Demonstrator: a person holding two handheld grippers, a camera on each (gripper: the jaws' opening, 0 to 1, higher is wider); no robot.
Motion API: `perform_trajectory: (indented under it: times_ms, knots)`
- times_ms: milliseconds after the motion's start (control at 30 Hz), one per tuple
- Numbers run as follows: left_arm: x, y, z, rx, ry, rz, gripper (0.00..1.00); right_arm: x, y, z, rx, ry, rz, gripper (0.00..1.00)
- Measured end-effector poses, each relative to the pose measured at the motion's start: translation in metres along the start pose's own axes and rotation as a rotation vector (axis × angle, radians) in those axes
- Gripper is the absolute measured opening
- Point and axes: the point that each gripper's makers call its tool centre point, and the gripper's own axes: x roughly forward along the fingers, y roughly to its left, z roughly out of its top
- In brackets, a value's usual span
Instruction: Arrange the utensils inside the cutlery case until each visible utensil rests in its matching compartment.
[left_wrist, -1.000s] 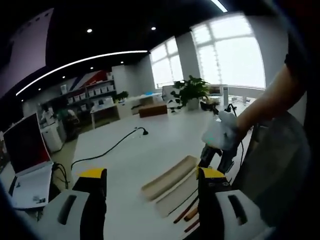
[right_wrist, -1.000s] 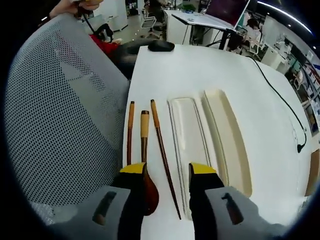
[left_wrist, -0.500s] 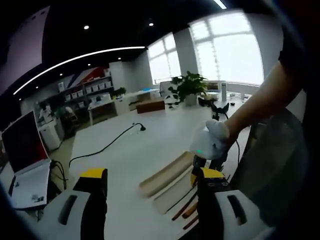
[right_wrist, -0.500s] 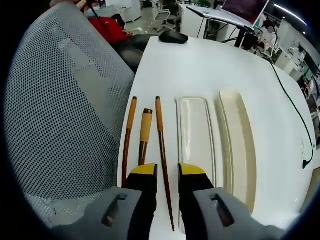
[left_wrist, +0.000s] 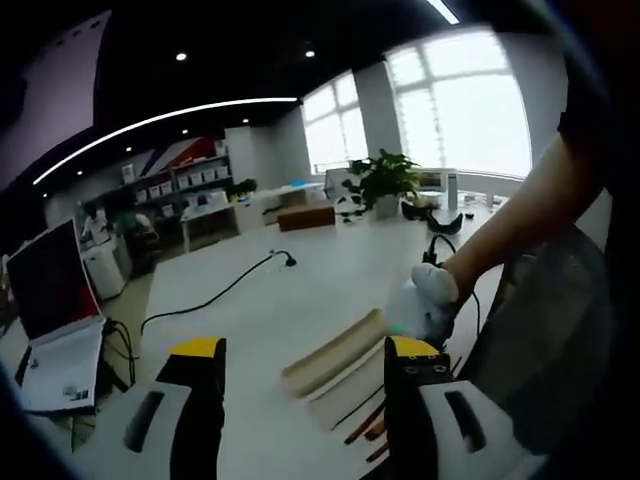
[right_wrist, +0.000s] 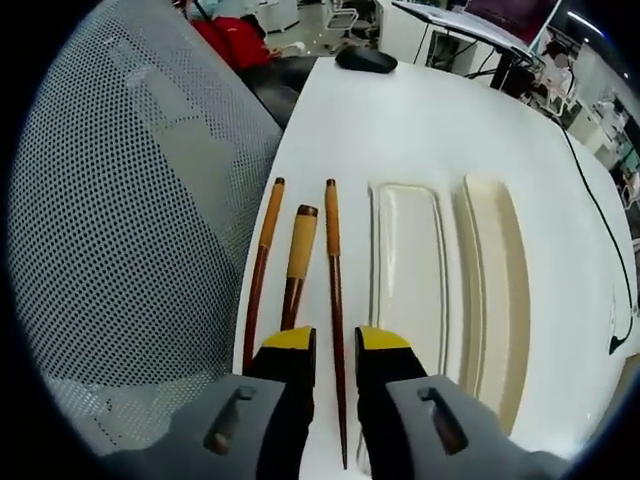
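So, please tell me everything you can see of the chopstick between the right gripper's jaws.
The chopstick is a thin, straight stick that looks like wood, dark brown along most of its length with a lighter orange-tan section at the far end. It lies flat on the white table, between the spoon and the case, pointing away from the camera. The right gripper has its yellow-tipped jaws nearly shut around the near part; whether they press it I cannot tell.

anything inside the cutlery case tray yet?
Nothing in the visible part of the cutlery case tray. Both chopsticks and the spoon lie on the table beside it. The right tongs cover its near corner.
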Motion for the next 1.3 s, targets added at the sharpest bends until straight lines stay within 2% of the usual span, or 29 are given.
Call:
perform_trajectory:
  times_ms: [167, 267, 467, 567, 667, 800, 1300]
  knots:
    - [0.001, -0.002, 0.001, 0.005, 0.002, -0.002, 0.66, 0.002, -0.001, -0.001, -0.018, 0.016, 0.001, 0.09]
    - [0.002, -0.004, -0.001, 0.025, 0.015, -0.006, 0.66, 0.003, -0.002, -0.001, -0.078, 0.044, -0.002, 0.08]
    - [0.001, -0.003, 0.0, 0.015, 0.011, 0.001, 0.65, 0.005, -0.004, 0.002, -0.071, 0.07, 0.005, 0.08]
    - [-0.003, 0.003, 0.008, 0.057, -0.024, 0.04, 0.59, 0.006, -0.003, 0.004, -0.072, 0.079, 0.001, 0.08]
    - [-0.002, 0.001, 0.008, 0.046, -0.02, 0.033, 0.59, 0.007, -0.002, 0.006, -0.089, 0.095, -0.002, 0.07]
    - [-0.001, -0.001, 0.007, 0.058, -0.011, 0.027, 0.59, 0.007, -0.006, 0.006, -0.055, 0.107, 0.006, 0.06]
    - [0.0, -0.002, 0.005, 0.046, -0.006, 0.021, 0.59, 0.009, -0.006, 0.007, -0.052, 0.141, -0.026, 0.01]
